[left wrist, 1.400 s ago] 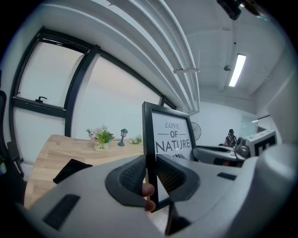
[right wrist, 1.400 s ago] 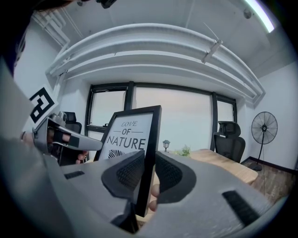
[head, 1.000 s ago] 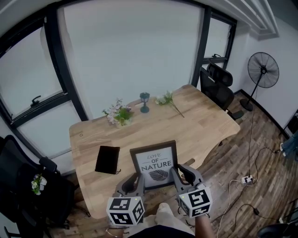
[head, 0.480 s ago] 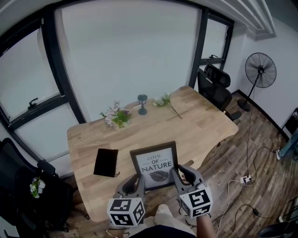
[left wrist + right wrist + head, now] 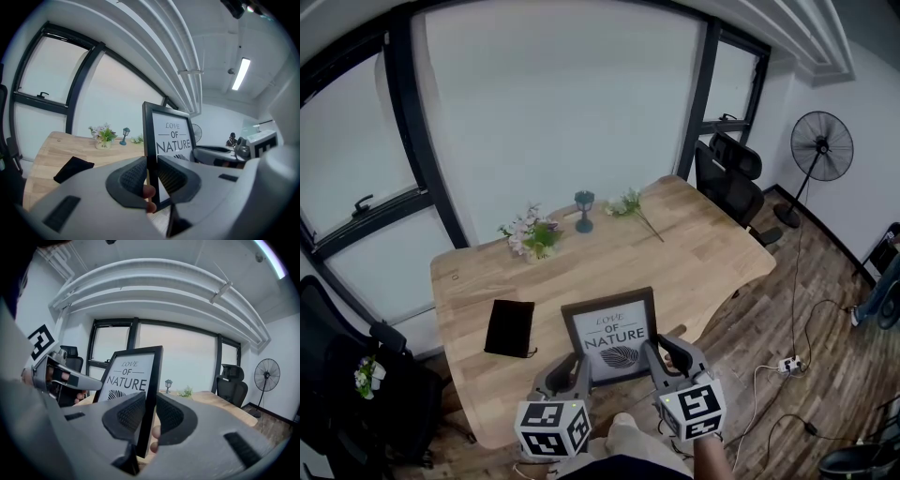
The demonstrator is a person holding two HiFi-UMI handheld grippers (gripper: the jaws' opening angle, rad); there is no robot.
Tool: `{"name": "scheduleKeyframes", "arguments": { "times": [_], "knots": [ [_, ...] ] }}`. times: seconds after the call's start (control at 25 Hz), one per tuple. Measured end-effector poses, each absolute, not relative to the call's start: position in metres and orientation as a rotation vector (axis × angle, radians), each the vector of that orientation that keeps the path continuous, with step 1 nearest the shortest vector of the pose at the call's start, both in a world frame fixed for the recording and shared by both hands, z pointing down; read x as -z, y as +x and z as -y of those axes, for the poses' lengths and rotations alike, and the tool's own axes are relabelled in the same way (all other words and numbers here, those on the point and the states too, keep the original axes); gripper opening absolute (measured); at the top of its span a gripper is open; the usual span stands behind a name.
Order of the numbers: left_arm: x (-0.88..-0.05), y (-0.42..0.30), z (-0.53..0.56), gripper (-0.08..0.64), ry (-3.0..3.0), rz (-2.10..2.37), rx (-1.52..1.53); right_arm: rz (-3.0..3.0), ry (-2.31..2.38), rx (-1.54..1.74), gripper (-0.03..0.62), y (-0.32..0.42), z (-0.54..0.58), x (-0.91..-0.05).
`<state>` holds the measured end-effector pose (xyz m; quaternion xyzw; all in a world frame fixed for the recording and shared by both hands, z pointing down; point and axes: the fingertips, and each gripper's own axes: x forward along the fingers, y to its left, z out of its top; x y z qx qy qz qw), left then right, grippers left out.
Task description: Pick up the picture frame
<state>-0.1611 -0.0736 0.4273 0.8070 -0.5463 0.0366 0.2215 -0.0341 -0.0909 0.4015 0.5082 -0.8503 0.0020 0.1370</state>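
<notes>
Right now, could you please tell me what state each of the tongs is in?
Left tongs: shut on the left edge of the picture frame.
Right tongs: shut on the right edge of the picture frame.

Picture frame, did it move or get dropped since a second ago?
Nothing really changed. The picture frame is still clamped by its side edges in the left hand-held gripper and the right hand-held gripper, at the table's near edge. The black pouch and flowers stayed put; only the view shifted a little.
</notes>
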Motion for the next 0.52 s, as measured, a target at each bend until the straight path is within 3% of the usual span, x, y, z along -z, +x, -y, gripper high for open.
{"name": "scheduleKeyframes", "arguments": {
  "times": [0.52],
  "knots": [
    [-0.4354,-0.1625,0.0776,0.064,2.224,1.489,-0.103,2.443,1.490,-0.013,0.072,-0.0351,0.0925,-0.4082]
  ]
}}
